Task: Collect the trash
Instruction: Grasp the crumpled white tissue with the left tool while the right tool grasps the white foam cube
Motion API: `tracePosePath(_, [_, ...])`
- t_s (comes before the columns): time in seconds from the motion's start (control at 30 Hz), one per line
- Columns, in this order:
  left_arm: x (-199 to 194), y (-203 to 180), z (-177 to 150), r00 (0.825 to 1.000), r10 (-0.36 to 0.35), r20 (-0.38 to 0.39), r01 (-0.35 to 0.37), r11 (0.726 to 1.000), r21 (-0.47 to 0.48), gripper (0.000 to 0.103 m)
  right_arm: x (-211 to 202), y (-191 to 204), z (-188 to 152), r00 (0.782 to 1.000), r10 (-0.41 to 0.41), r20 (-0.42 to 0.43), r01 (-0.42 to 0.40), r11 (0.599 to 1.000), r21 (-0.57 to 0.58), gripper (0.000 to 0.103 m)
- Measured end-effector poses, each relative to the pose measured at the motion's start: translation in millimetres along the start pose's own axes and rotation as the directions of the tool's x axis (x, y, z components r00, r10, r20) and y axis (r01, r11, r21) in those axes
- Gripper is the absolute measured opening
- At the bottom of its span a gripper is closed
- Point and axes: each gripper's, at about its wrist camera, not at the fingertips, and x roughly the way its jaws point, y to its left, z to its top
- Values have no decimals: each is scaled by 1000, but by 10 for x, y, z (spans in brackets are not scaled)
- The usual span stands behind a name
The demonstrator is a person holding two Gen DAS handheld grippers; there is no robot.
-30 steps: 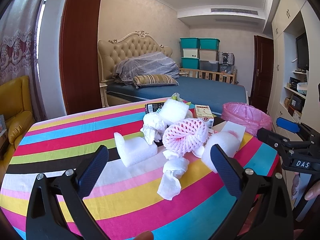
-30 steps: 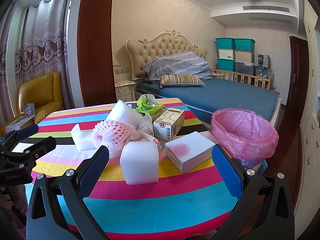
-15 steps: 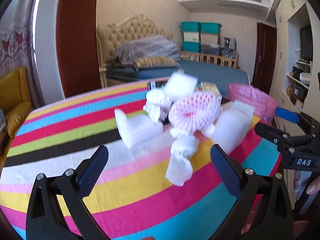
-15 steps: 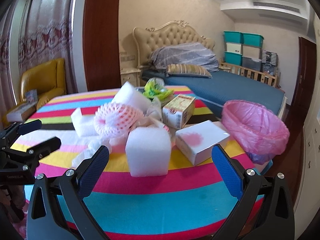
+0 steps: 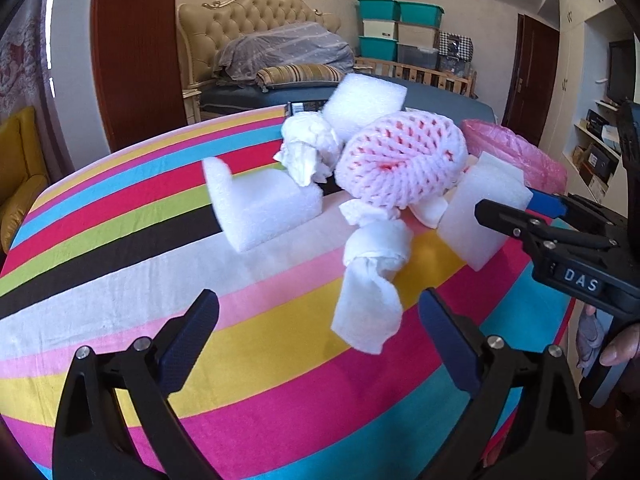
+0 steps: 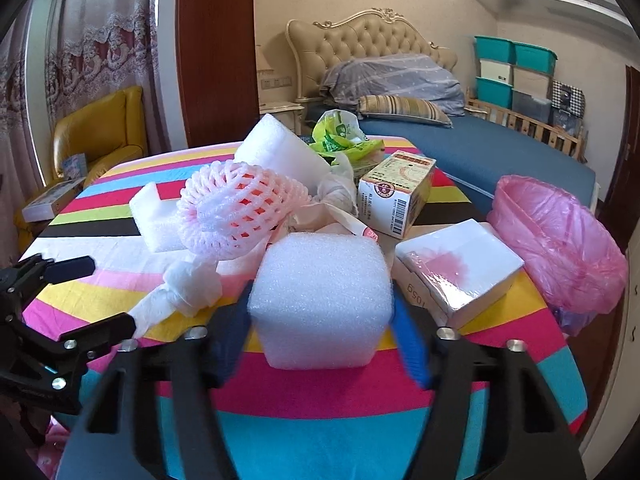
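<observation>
A: Nearest, at the near edge of the striped tablecloth (image 6: 320,432), the right gripper (image 6: 320,332) is closing around the white foam cube (image 6: 320,300). The cube sits between its blue pads, which look to be at its sides; whether they press yet, I cannot tell.

B: And the left gripper (image 5: 318,332)?

A: Its jaws stand wide and are just starting to close on nothing. The knotted white tissue twist (image 5: 370,280) lies just beyond them, toward the table's right side.

B: How should the cube be handled?

A: My judgement: squeeze gently and square on the flat faces. Foam is light and crushable, so a skewed pinch could squirt it out. Lift straight up, clear of the white flat box (image 6: 460,268) beside it.

B: Where does it go?

A: The pink-lined bin (image 6: 560,248) stands off the table's far right edge. Farther in sit the pink foam fruit net (image 6: 236,212), the L-shaped white foam piece (image 5: 260,208) and a printed carton (image 6: 396,192).
</observation>
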Motion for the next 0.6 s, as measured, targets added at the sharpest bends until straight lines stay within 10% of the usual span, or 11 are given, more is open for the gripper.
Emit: tracePosePath(0.6, [369, -461, 128, 996, 20, -82, -5, 985, 170, 35, -425, -230, -120, 993, 90, 79, -92, 995, 29, 60])
